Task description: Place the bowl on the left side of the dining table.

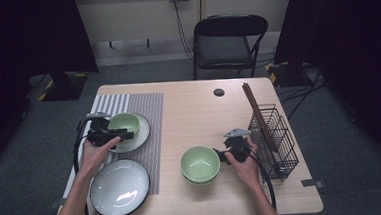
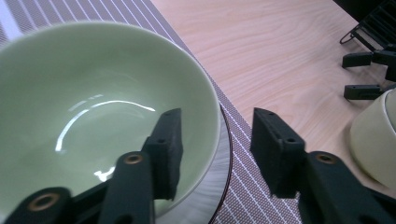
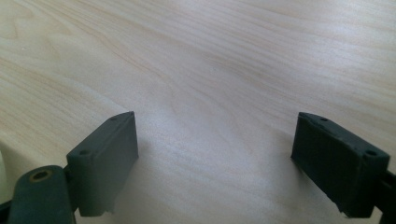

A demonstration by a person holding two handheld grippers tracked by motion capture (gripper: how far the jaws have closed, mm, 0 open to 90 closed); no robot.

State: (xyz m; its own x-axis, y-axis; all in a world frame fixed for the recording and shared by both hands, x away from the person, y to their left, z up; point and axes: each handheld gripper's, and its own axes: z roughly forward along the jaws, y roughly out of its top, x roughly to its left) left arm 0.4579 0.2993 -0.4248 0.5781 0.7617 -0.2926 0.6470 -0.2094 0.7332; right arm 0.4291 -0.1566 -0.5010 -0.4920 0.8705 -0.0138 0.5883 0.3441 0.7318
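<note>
The left gripper (image 1: pixel 122 133) straddled the near rim of a pale green bowl (image 1: pixel 125 123), one of its fingers (image 2: pixel 168 149) inside the bowl and the other outside; the fingers were apart, with a gap showing between the outer one and the rim, so nothing was clamped. The bowl stood upright, mouth up, on a grey-rimmed plate (image 1: pixel 142 135) that lay on a striped placemat (image 1: pixel 146 107) at the left of the worktop (image 1: pixel 193 107). Being round, the bowl had no long axis. A second, larger plate (image 1: pixel 119 187) sat near the front left corner, overlapping the placemat's front edge. The right gripper (image 1: pixel 221 155) rested just beside a stack of green bowls (image 1: pixel 200 164) at the front centre, its fingers (image 3: pixel 105 161) wide apart over bare wood with nothing between them. Close to the right edge stood a black wire rack (image 1: pixel 275 137) with a brown stick leaning across it. Between the placemat and the rack the middle and back of the worktop lay open, apart from a small dark round cap (image 1: pixel 219 92) near the far edge.
</note>
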